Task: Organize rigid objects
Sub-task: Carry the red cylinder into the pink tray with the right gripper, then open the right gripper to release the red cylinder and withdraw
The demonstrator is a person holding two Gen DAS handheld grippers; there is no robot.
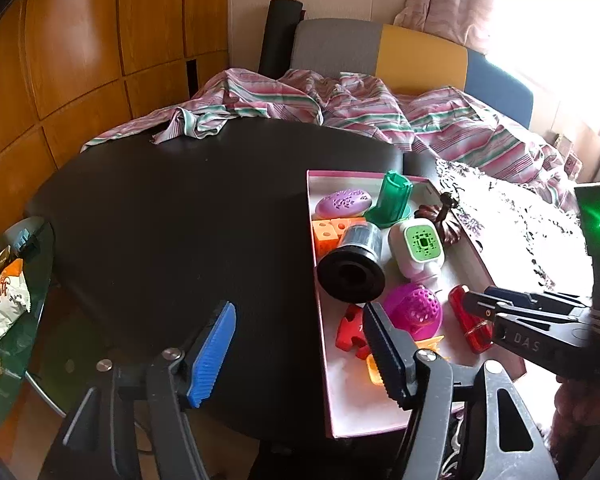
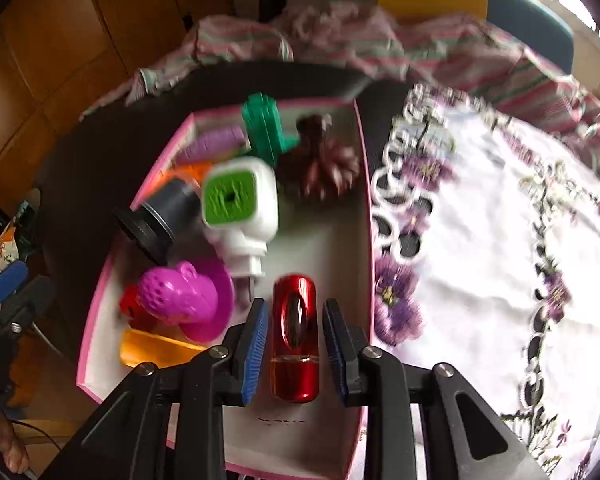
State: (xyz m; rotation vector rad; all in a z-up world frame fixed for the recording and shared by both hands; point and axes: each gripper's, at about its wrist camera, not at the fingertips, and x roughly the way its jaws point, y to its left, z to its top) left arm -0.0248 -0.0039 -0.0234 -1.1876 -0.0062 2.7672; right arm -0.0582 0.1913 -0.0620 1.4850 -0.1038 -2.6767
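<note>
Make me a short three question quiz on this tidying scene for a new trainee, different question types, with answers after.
1. True or false: the right gripper is clamped shut on the red capsule.
2. Which item lies tipped on its side in the pink box? A) green tower B) black cylinder C) purple oval
3. Fill in: the left gripper hangs open and holds ____.

Key: 1 false, its fingers stand apart on either side. 2 B. 3 nothing.
</note>
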